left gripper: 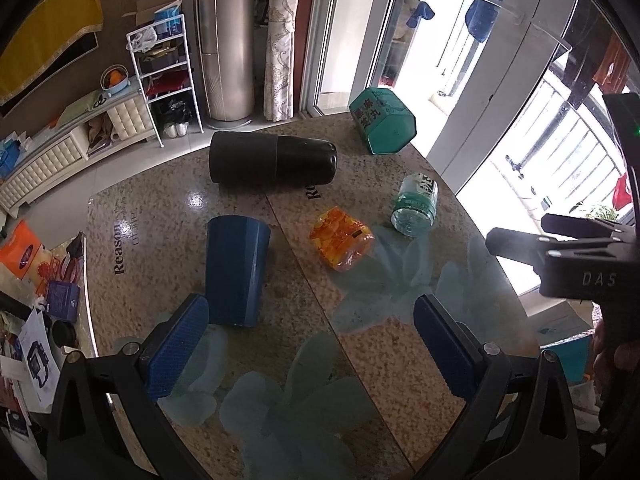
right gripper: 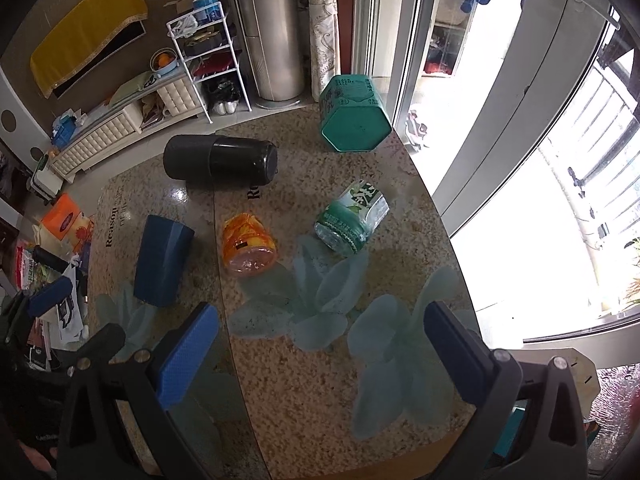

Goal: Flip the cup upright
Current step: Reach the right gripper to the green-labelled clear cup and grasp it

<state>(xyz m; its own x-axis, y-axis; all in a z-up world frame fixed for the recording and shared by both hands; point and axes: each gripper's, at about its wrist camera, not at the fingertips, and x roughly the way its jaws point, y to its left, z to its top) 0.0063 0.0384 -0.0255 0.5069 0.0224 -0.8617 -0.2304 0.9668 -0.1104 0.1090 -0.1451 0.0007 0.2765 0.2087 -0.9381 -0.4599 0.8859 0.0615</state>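
A dark blue faceted cup lies on its side on the speckled round table. It also shows at the left in the right wrist view. My left gripper is open and empty above the table, its left pad just beside the cup's near end. My right gripper is open and empty, to the right of the cup and apart from it. Its body shows at the right edge of the left wrist view.
On the table lie a black flask, an orange jar, a clear green-labelled bottle and a teal hexagonal tin. The table edge curves away at the right beside the balcony doors. Clutter lies on the floor at the left.
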